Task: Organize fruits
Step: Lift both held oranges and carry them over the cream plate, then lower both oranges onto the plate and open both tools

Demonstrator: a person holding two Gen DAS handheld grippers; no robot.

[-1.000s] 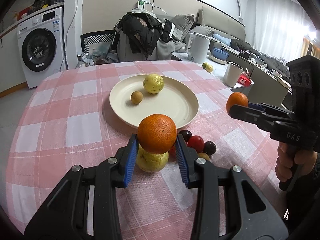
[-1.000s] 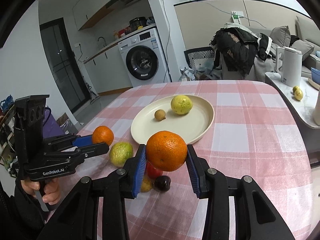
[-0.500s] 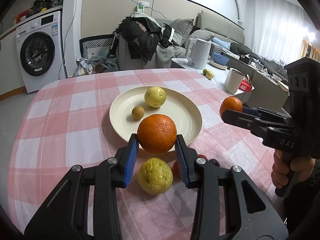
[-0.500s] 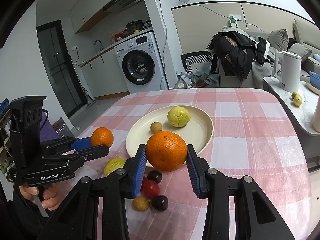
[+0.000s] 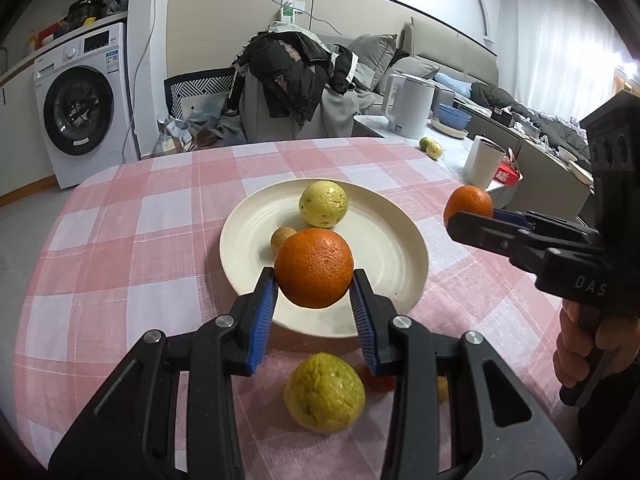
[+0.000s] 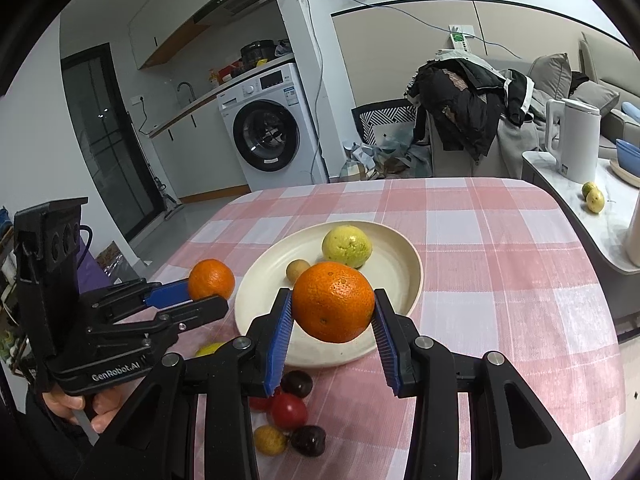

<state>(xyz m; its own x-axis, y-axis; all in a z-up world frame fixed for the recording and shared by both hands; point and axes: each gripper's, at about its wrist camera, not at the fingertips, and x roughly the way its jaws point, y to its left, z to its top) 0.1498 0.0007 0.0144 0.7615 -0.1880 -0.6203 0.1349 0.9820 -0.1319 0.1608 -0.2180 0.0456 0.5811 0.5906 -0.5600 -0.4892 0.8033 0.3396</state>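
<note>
Orange fills both of my views: each pair of tongs is clamped on an orange, one per hand, the blue ribbed pads pressing the fruit at its widest girth so it cannot roll out. I hold the left tongs [image 5: 314, 294] over the near rim of the cream plate [image 5: 400, 248], their orange [image 5: 314, 268] clear of the dish and not yet resting on anything. The right tongs [image 6: 332, 316] sit over the plate's near edge from the other side, gripping their own orange [image 6: 333, 307] the same way.

Both tools point downward toward the plate, which I read as the collecting spot, since a pale yellow-green fruit [image 5: 323, 205] and a small brown fruit [image 5: 282, 240] already lie in it, close to each other near the middle. I judge that I carry both oranges together to save a trip.

Still loose on the pink checked worktop [image 5: 120, 248] are a yellow-green fruit [image 5: 324, 392] just before the plate, a red fruit [image 6: 289, 411], two dark fruits [image 6: 297, 383] and a small yellow one [image 6: 270, 439], bunched near the plate's near rim. I judge those come later. The open space on the near half of the plate looks enough for both oranges.
</note>
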